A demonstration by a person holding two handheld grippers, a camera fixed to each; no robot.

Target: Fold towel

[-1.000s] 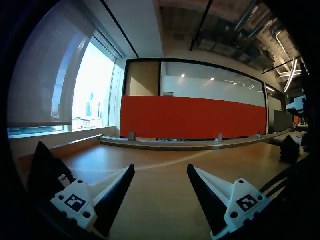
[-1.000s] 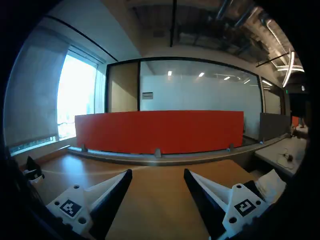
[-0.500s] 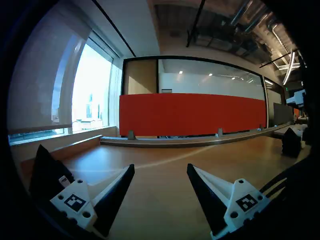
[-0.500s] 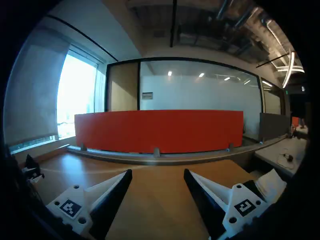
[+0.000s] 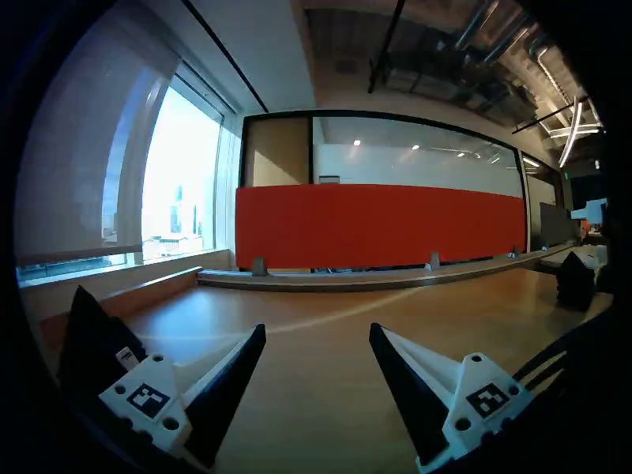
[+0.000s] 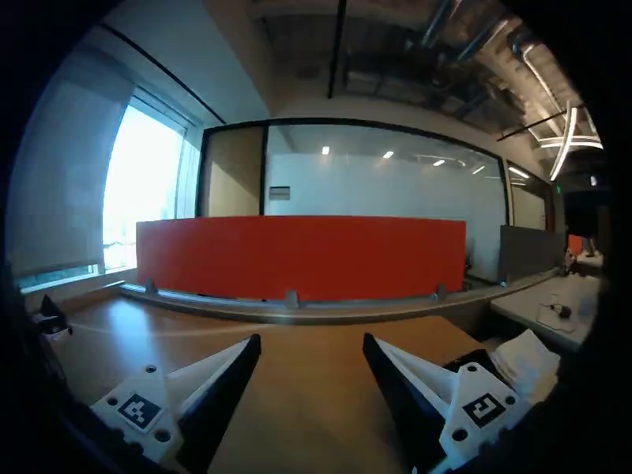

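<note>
Swinging slightly rightward over the past second, the right tool point(image 6: 311, 337) brings more of a white heap at the surface's edge into its view, and the red divider sits further left in that view. The left tool point(image 5: 316, 327) tips a little early on, then holds almost steady.

Both tools are released. Each pair of white, black-faced fingers point(image 5: 229, 371) stands spread wide, with bare wood between the tips and nothing gripped. Each tool hovers low over a tan wooden surface point(image 5: 316, 411), pointing level across it toward the far edge.

What appears to be the towel point(image 6: 525, 359), white and crumpled, lies at the surface's right-hand edge, just beyond the right tool's right-hand finger point(image 6: 411, 387). Whether it touches that finger cannot be told.

A dark pointed shape point(image 5: 573, 280) stands at the far right of the surface in the left gripper view. A small dark-and-white shape point(image 6: 49, 320) sits at the far left in the right gripper view. Both are too small to identify.

Along the far edge, a grey rail point(image 6: 316, 312) carries the long red divider point(image 5: 379, 225). Behind it rises a glass wall point(image 6: 379, 186) dotted with small lights. A bright window point(image 5: 178, 189) fills the left side of the room.

To the right of the wooden surface, a second, pale surface point(image 6: 553, 300) holds a loose cable. Exposed pipes point(image 6: 442, 47) and a curved light strip point(image 6: 565, 142) run across the dark ceiling.
</note>
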